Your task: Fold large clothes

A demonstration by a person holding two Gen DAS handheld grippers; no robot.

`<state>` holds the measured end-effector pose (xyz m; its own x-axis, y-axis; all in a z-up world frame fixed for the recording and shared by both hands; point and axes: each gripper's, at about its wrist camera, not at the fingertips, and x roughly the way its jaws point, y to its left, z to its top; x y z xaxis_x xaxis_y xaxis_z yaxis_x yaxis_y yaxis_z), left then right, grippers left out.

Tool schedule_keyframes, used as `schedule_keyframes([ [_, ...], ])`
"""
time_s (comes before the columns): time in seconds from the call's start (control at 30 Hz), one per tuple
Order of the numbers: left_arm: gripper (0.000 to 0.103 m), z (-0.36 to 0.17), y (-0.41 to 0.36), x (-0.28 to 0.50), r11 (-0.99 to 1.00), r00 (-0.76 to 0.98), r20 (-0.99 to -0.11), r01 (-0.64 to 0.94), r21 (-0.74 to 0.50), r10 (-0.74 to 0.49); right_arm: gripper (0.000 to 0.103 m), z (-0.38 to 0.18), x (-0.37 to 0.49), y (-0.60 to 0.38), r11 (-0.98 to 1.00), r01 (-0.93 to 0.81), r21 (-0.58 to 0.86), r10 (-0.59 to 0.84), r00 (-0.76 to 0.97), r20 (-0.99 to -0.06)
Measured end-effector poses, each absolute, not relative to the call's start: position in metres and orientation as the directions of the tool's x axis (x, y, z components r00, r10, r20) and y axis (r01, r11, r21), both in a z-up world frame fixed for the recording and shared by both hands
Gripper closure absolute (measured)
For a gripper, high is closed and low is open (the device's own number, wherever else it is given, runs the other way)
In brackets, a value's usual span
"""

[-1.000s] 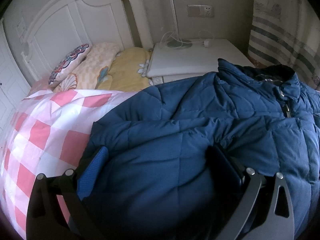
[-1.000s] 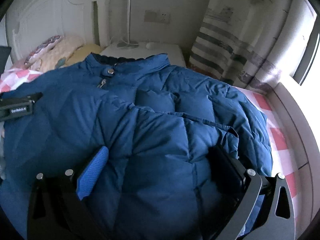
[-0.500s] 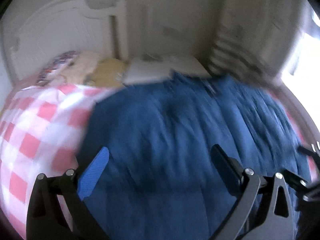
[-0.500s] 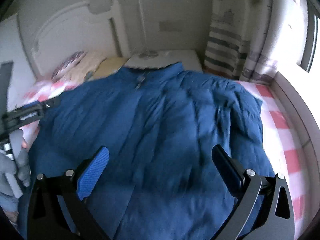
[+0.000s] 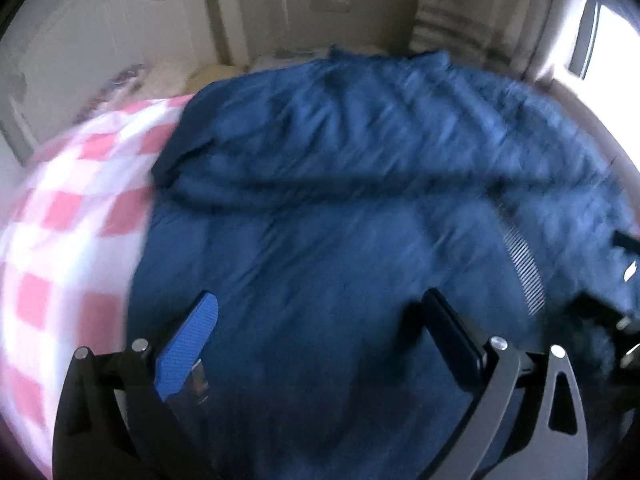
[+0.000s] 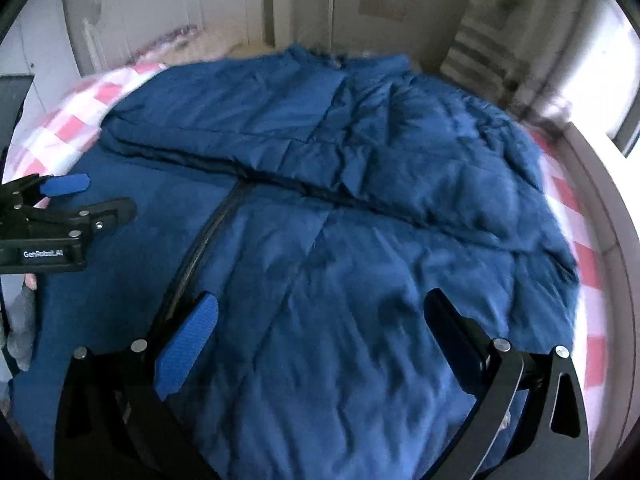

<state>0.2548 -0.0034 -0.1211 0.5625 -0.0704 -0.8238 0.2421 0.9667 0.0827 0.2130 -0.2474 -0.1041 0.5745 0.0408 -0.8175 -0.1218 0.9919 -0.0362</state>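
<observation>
Right wrist view shows the dark blue quilted puffer jacket (image 6: pixel 340 208) spread ahead of and beneath the right gripper (image 6: pixel 320 340), collar at the far end and one sleeve folded across the chest. Its jaws stand wide apart with nothing between the blue pad and the black pad. To that gripper's left, the left gripper (image 6: pixel 80 200) hangs over the jacket's near edge, likewise spread wide and empty in its own blurred view (image 5: pixel 316 340). The front zip (image 6: pixel 200 248) runs toward the right gripper's blue pad. Beyond the jacket on both sides lies the pink-and-white checked bedspread (image 6: pixel 60 128).

The hem fold looks next: I would pinch each bottom corner through all layers, lift evenly and carry both toward the collar, keeping the tucked sleeve flat.
</observation>
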Motion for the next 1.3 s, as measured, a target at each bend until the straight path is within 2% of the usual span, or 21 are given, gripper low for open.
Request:
schedule_keyframes([
  [0.07,0.002,-0.126,0.010,0.254,0.973,0.545,-0.828,0.229,-0.007,-0.134,0.004,-0.118,0.202,-0.254,0.992,-0.101,-0.069,-0.001,0.557,-0.831],
  [0.1,0.002,-0.125,0.013,0.256,0.976,0.536,-0.832,0.216,-0.026,-0.140,0.004,-0.125,0.199,-0.257,0.994,-0.102,-0.040,0.023,0.549,-0.836],
  [0.13,0.002,-0.124,0.013,0.257,0.976,0.534,-0.835,0.216,-0.018,-0.134,0.004,-0.126,0.198,-0.264,0.996,-0.094,0.004,0.056,0.555,-0.830],
  [0.23,0.002,-0.118,0.011,0.248,0.981,0.569,-0.820,0.185,0.057,-0.059,0.004,-0.122,0.199,-0.261,0.996,-0.078,-0.035,0.013,0.548,-0.836],
  [0.3,0.002,-0.107,0.020,0.225,0.984,0.608,-0.792,0.168,0.058,-0.057,0.004,-0.115,0.188,-0.258,0.997,-0.068,-0.042,0.003,0.564,-0.826],
  [0.4,0.002,-0.098,0.032,0.196,0.984,0.617,-0.774,0.174,-0.038,-0.139,0.004,-0.109,0.158,-0.264,0.997,-0.073,-0.006,0.037,0.581,-0.813],
  [0.47,0.002,-0.103,0.024,0.185,0.970,0.586,-0.783,0.229,-0.086,-0.208,0.004,-0.107,0.140,-0.262,0.991,-0.123,0.059,0.120,0.589,-0.799],
  [0.5,0.002,-0.111,0.009,0.179,0.958,0.567,-0.794,0.280,-0.062,-0.217,0.004,-0.107,0.134,-0.257,0.983,-0.162,0.082,0.163,0.587,-0.793],
  [0.53,0.002,-0.121,-0.010,0.174,0.949,0.571,-0.806,0.312,0.038,-0.156,0.004,-0.114,0.128,-0.245,0.975,-0.210,0.067,0.178,0.573,-0.800],
  [0.6,0.002,-0.125,-0.025,0.170,0.937,0.602,-0.794,0.317,0.147,-0.079,0.004,-0.124,0.126,-0.221,0.964,-0.258,-0.061,0.104,0.579,-0.808],
  [0.63,0.002,-0.125,-0.026,0.171,0.935,0.600,-0.796,0.321,0.150,-0.079,0.004,-0.125,0.126,-0.218,0.962,-0.259,-0.084,0.087,0.583,-0.808],
  [0.73,0.002,-0.124,-0.007,0.178,0.950,0.549,-0.823,0.309,0.040,-0.144,0.004,-0.125,0.129,-0.223,0.968,-0.250,-0.037,0.113,0.561,-0.820],
  [0.83,0.002,-0.109,0.023,0.165,0.967,0.589,-0.791,0.256,-0.013,-0.166,0.004,-0.116,0.119,-0.230,0.977,-0.207,-0.058,0.072,0.570,-0.818],
  [0.93,0.002,-0.107,0.061,0.154,0.986,0.639,-0.763,0.167,0.015,-0.097,0.004,-0.105,0.097,-0.242,0.982,-0.175,-0.076,0.047,0.607,-0.793],
  [1.0,0.003,-0.122,0.081,0.162,0.990,0.579,-0.806,0.132,-0.054,-0.121,0.004,-0.112,0.090,-0.259,0.984,-0.134,-0.116,-0.011,0.606,-0.795],
  [1.07,0.002,-0.123,0.092,0.167,0.987,0.565,-0.810,0.103,-0.122,-0.159,0.004,-0.130,0.087,-0.280,0.992,-0.121,-0.021,0.053,0.578,-0.814],
  [1.1,0.002,-0.122,0.091,0.169,0.989,0.566,-0.811,0.098,-0.109,-0.145,0.004,-0.132,0.083,-0.287,0.993,-0.115,0.026,0.091,0.609,-0.788],
  [1.2,0.003,-0.115,0.075,0.155,0.993,0.603,-0.793,0.112,-0.019,-0.083,0.004,-0.130,0.083,-0.281,0.994,-0.108,-0.020,0.050,0.608,-0.792],
  [1.3,0.003,-0.101,0.058,0.125,0.976,0.626,-0.755,0.195,-0.091,-0.196,0.004,-0.117,0.073,-0.266,0.996,-0.090,-0.028,0.033,0.613,-0.790],
])
